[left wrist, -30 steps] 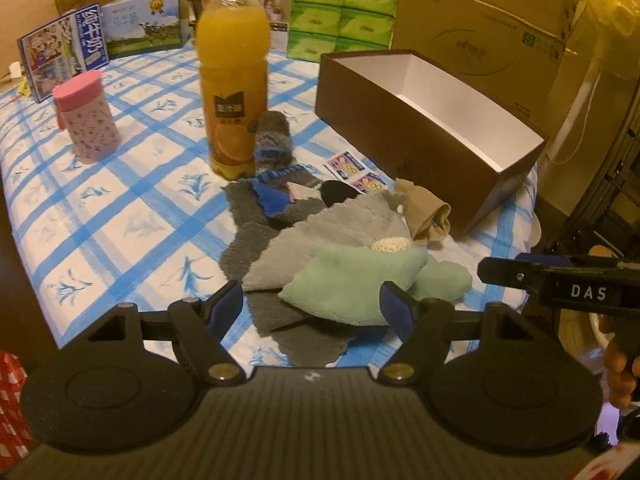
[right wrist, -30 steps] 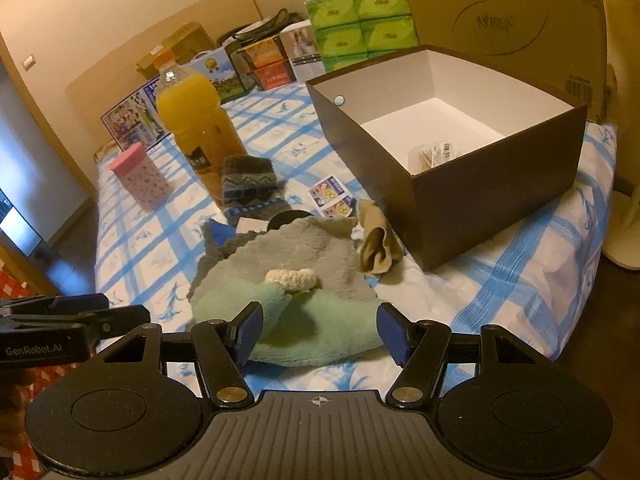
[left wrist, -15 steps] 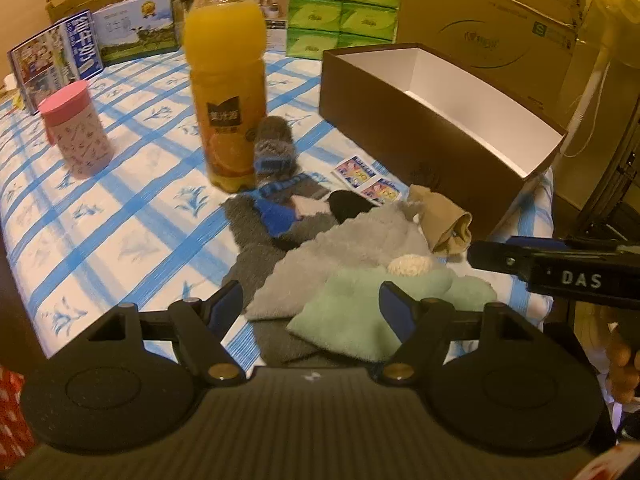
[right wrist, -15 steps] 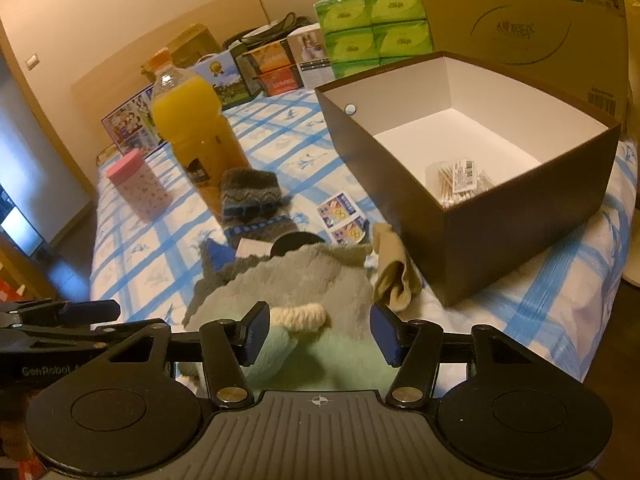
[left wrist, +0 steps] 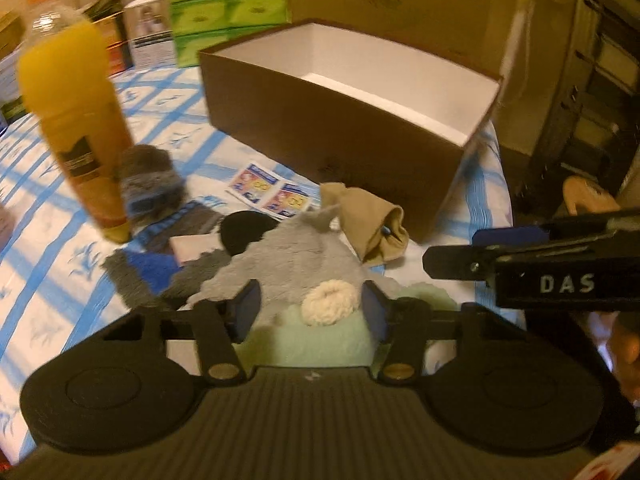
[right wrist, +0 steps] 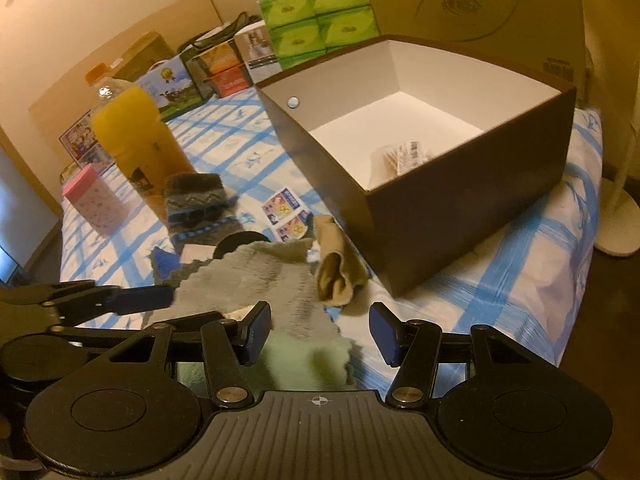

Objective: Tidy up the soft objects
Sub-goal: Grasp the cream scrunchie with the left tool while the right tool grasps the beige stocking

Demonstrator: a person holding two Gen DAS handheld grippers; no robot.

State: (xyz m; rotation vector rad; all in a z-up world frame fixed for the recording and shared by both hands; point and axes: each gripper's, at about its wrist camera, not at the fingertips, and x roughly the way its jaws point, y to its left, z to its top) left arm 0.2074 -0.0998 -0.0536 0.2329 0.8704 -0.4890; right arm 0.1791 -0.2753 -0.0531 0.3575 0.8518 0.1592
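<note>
Over the checked bedspread [left wrist: 52, 240], left gripper [left wrist: 310, 312] fingers closing around the grey cloth [left wrist: 296, 260].

The left tongs [left wrist: 311, 307] tilt downward, jaws closing, pads not yet pressing. The right tongs [right wrist: 320, 333] tilt downward just beside them, jaws apart.

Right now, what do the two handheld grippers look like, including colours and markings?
Both are matte black plastic. The left gripper and right gripper each have a ribbed body, two round discs, brass-coloured pivot screws and blue pads on the fingertips. Seen from the other camera, the right one carries white "DAS" lettering on its side. No cables or sleeves are visible.
</note>
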